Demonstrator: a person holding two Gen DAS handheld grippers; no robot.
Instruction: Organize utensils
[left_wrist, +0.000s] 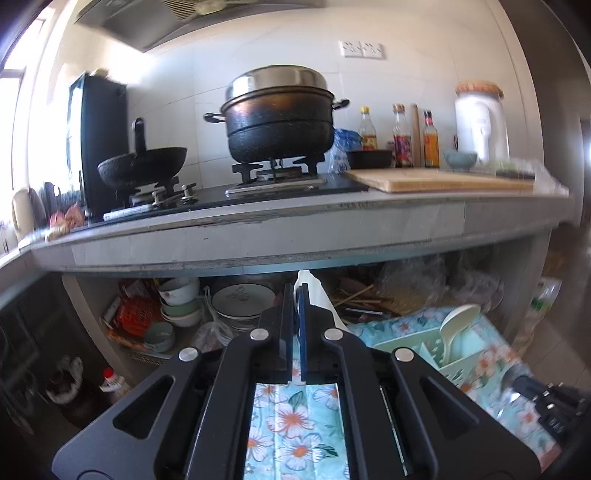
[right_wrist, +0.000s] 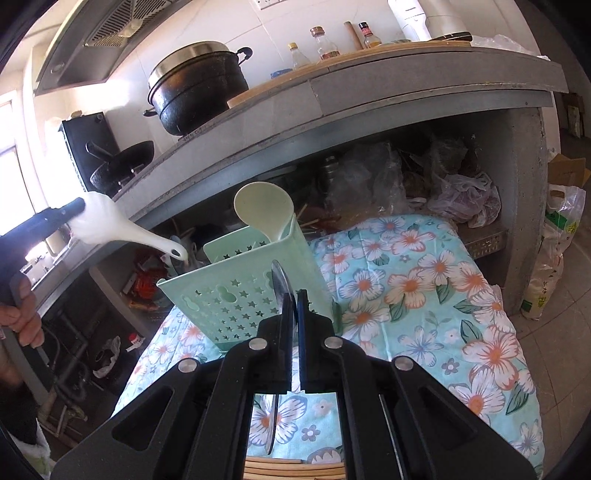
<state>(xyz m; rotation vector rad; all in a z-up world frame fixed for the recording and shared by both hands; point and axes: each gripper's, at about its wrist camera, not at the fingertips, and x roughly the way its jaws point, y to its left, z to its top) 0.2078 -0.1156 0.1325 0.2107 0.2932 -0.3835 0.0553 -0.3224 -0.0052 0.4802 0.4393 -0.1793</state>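
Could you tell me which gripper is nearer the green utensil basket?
Right. The right gripper sits just before the basket; the left gripper hangs off to its left.

Bright daylight pours in from a window (left_wrist: 9, 85) on the left side, and it is so white there that nothing shows in it. The white wall (left_wrist: 258, 48) glows. Under the bench (left_wrist: 295, 236) it is dark and shady. Both pictures bend like a fishbowl, with black corners, and the bench edge curves. In the left wrist view the right side is smeared and blurry. The steel pot lid (left_wrist: 277, 79) shines. The flowered cloth (right_wrist: 424, 280) looks sharp and bright.
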